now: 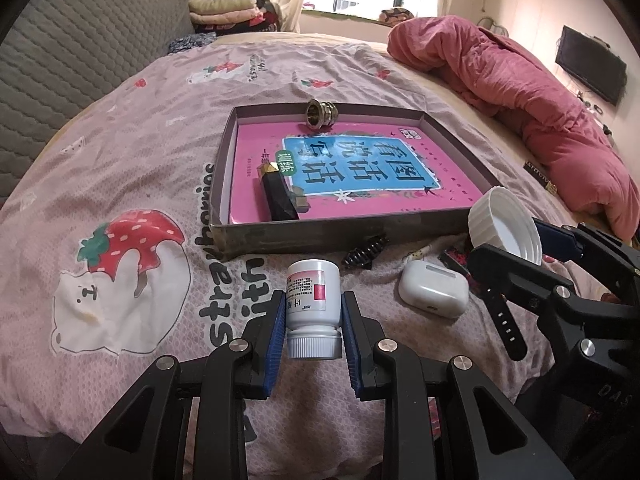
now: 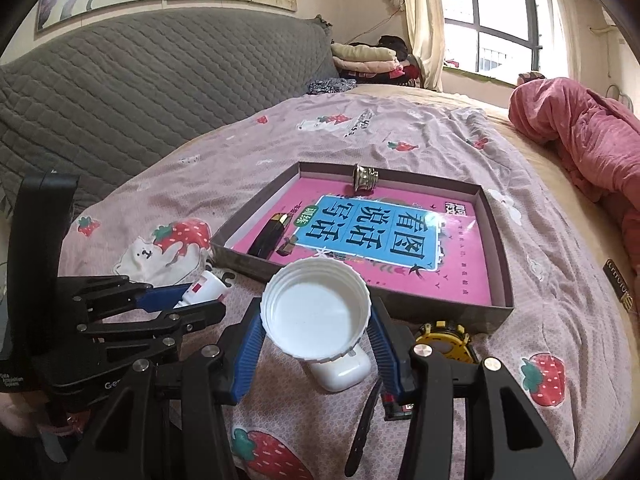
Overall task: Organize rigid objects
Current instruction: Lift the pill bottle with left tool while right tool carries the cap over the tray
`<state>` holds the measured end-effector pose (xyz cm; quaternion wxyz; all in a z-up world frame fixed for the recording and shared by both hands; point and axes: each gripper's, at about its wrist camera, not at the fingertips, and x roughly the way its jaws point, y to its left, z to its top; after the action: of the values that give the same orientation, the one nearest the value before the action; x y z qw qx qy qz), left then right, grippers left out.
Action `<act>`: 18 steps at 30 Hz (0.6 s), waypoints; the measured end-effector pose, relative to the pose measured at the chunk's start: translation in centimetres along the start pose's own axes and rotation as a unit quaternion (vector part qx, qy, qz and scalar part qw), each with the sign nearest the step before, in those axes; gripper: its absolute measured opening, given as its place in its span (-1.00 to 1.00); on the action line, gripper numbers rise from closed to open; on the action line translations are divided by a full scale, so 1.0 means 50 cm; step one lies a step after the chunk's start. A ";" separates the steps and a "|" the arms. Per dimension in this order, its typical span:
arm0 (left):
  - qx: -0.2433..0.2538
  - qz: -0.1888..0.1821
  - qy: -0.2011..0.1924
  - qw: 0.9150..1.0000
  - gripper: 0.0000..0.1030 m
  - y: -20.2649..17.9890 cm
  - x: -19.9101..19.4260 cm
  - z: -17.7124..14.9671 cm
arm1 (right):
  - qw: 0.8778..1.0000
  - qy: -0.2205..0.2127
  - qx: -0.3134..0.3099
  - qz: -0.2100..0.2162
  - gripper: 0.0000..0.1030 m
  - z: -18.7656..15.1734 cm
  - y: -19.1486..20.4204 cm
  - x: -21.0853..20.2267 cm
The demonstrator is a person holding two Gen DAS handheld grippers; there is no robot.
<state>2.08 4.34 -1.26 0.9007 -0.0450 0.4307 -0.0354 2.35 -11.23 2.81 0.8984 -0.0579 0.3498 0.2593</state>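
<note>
My left gripper (image 1: 313, 310) is shut on a small white medicine bottle (image 1: 312, 300) with a red-and-white label, its ribbed cap toward the camera. My right gripper (image 2: 316, 320) is shut on a wide white ribbed lid (image 2: 316, 310), hollow side facing the camera; the same lid (image 1: 505, 226) shows at the right in the left wrist view. Ahead lies a shallow cardboard box (image 1: 224, 168) holding a pink and blue book (image 1: 360, 168), a black and gold lipstick (image 1: 278, 194) and a brass fitting (image 1: 320, 114). The bottle (image 2: 204, 290) also appears at the left in the right wrist view.
On the pink strawberry sheet (image 1: 132, 152) in front of the box lie a white earbud case (image 1: 434, 288), a black hair claw (image 1: 366, 252), a black watch strap (image 1: 502, 320) and a yellow tape measure (image 2: 444, 338). A pink quilt (image 1: 520, 92) is heaped at the right; grey headboard (image 2: 140, 88) at the left.
</note>
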 end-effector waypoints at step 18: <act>-0.008 0.002 -0.014 1.000 -0.47 -0.022 -0.039 0.019 | 1.000 -0.030 0.005 -0.006 -0.02 0.012 -0.018 -0.031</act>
<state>1.56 3.50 0.98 0.9065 -0.0519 0.4180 -0.0298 2.18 -12.47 4.20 0.9104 -0.0482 0.3233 0.2536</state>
